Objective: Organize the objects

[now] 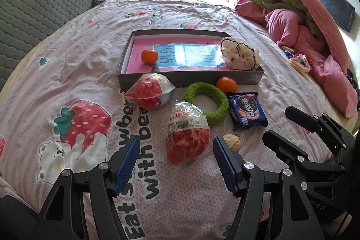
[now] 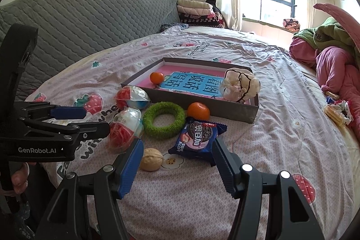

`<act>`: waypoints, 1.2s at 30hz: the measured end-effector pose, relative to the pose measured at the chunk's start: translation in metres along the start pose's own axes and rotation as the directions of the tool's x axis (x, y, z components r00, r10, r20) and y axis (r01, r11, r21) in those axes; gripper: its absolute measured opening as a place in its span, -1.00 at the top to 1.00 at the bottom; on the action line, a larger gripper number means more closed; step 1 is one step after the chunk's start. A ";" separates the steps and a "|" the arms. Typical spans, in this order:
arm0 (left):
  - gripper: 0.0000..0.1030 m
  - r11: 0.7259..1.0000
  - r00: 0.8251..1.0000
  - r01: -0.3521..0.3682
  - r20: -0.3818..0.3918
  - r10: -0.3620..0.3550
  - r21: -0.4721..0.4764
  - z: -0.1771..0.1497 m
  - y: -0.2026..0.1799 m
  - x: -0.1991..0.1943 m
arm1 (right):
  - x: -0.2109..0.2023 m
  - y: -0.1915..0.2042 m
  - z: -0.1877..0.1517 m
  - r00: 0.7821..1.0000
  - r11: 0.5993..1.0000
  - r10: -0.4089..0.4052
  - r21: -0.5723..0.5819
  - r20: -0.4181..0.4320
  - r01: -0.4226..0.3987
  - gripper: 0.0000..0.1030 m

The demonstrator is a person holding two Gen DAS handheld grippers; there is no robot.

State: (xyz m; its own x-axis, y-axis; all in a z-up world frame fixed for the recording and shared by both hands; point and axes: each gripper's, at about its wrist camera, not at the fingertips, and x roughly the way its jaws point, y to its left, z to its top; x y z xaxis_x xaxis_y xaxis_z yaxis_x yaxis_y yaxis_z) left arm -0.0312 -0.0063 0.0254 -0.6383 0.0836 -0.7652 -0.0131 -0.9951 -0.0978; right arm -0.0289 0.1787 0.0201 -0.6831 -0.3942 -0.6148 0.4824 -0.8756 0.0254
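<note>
Both grippers are held apart and empty above the bed point(image 1: 67, 42). Between the left gripper's point(image 1: 175, 163) blue pads a wrapped toy egg point(image 1: 187, 134) is seen, untouched. Ahead of the right gripper point(image 2: 177, 163) lie a walnut point(image 2: 151, 159) and a cookie packet point(image 2: 198, 138). Beyond, a green ring point(image 2: 164, 119), an orange point(image 2: 198, 111) and a shallow box point(image 2: 234, 113) are found.
</note>
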 end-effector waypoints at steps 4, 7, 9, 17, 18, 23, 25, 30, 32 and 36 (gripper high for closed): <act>-0.34 1.000 1.000 0.003 -0.003 -0.003 0.003 -0.001 -0.001 0.000 | 0.000 0.002 -0.003 1.000 1.000 0.003 0.000 -0.010 -0.003 -0.22; -0.34 1.000 1.000 0.005 -0.008 -0.005 0.003 -0.002 -0.001 0.001 | 0.001 0.003 -0.006 1.000 1.000 0.006 -0.003 -0.019 -0.006 -0.22; -0.34 1.000 1.000 0.005 -0.009 -0.005 0.006 -0.002 -0.002 0.001 | 0.001 0.004 -0.007 1.000 1.000 0.008 -0.006 -0.024 -0.008 -0.22; -0.34 1.000 1.000 0.008 -0.015 -0.008 0.007 -0.003 -0.003 0.002 | 0.004 0.008 -0.010 0.999 1.000 0.012 -0.014 -0.042 -0.013 -0.22; -0.34 1.000 1.000 0.008 -0.016 -0.008 0.008 -0.004 -0.003 0.002 | 0.004 0.008 -0.010 0.999 1.000 0.013 -0.016 -0.042 -0.014 -0.22; -0.34 1.000 1.000 0.012 -0.021 -0.011 0.007 -0.004 -0.003 0.002 | 0.005 0.012 -0.012 0.998 1.000 0.021 -0.018 -0.051 -0.022 -0.22; -0.34 1.000 1.000 0.012 -0.025 -0.012 0.006 -0.004 -0.003 0.003 | 0.006 0.012 -0.013 0.998 1.000 0.021 -0.016 -0.055 -0.022 -0.22; -0.34 1.000 1.000 0.016 -0.024 -0.016 0.007 -0.005 -0.003 0.004 | 0.005 0.014 -0.014 0.998 1.000 0.023 -0.018 -0.058 -0.024 -0.22; -0.34 1.000 1.000 0.018 -0.025 -0.017 0.009 -0.005 -0.004 0.004 | 0.006 0.015 -0.015 0.998 0.999 0.025 -0.019 -0.061 -0.026 -0.22; -0.34 1.000 0.999 0.021 -0.029 -0.021 0.008 -0.006 -0.004 0.005 | 0.008 0.016 -0.015 0.997 0.999 0.027 -0.026 -0.068 -0.029 -0.22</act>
State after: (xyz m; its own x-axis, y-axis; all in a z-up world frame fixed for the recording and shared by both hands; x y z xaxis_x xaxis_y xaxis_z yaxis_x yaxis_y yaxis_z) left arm -0.0304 -0.0014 0.0181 -0.6152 0.1061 -0.7812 -0.0326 -0.9935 -0.1093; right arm -0.0182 0.1653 0.0035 -0.6310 -0.3982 -0.6658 0.5164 -0.8561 0.0227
